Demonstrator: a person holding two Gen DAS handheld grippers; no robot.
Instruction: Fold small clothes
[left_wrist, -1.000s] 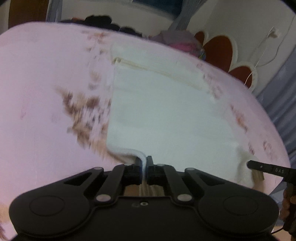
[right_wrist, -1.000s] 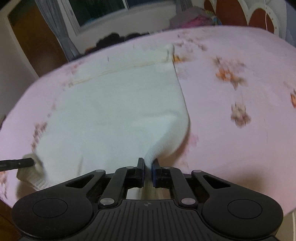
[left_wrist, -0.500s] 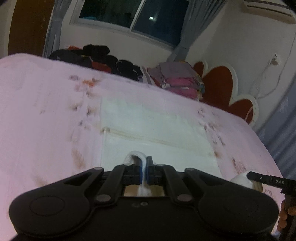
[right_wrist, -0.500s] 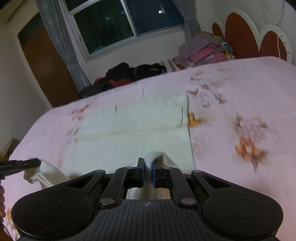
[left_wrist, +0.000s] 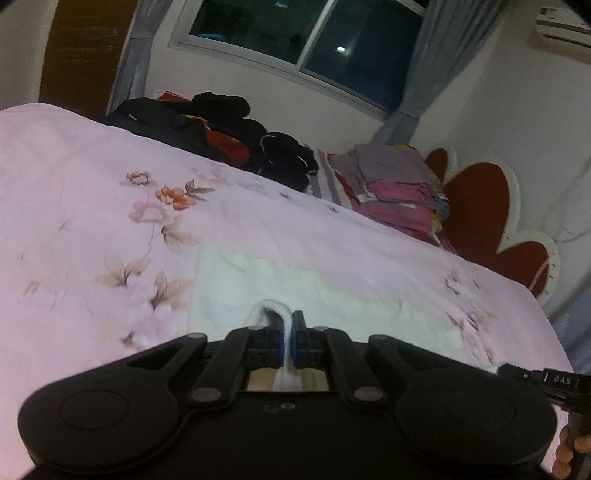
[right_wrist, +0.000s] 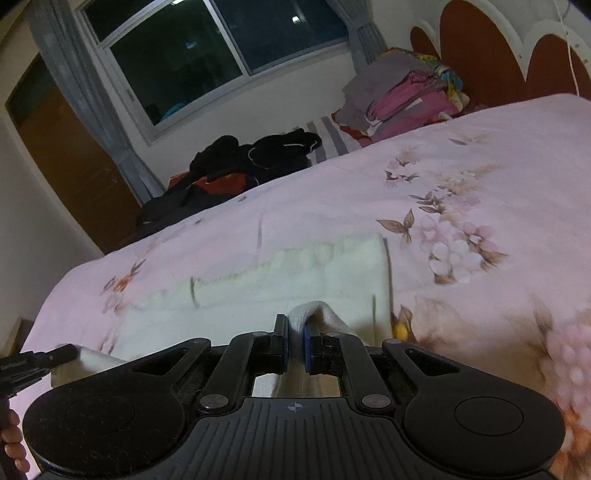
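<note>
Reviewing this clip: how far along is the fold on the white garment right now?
Midway through one fold. Done: the white garment lies spread flat on the pink floral bedspread. In hand: the left gripper and right gripper are each shut on a near corner, lifted over the far part. Left: laying the corners down, releasing, and any further folds.

1. A wide bed covered by a pale pink floral sheet (left_wrist: 258, 229) carries everything; printed blossoms lie toward its side edges.
2. A cream knitted garment (right_wrist: 295, 280) lies flat near the bed's near edge.
3. Along the far edge: a heap of black clothes (left_wrist: 229, 129); a folded stack of grey and pink clothes (right_wrist: 402, 92) toward the headboard corner.
</note>
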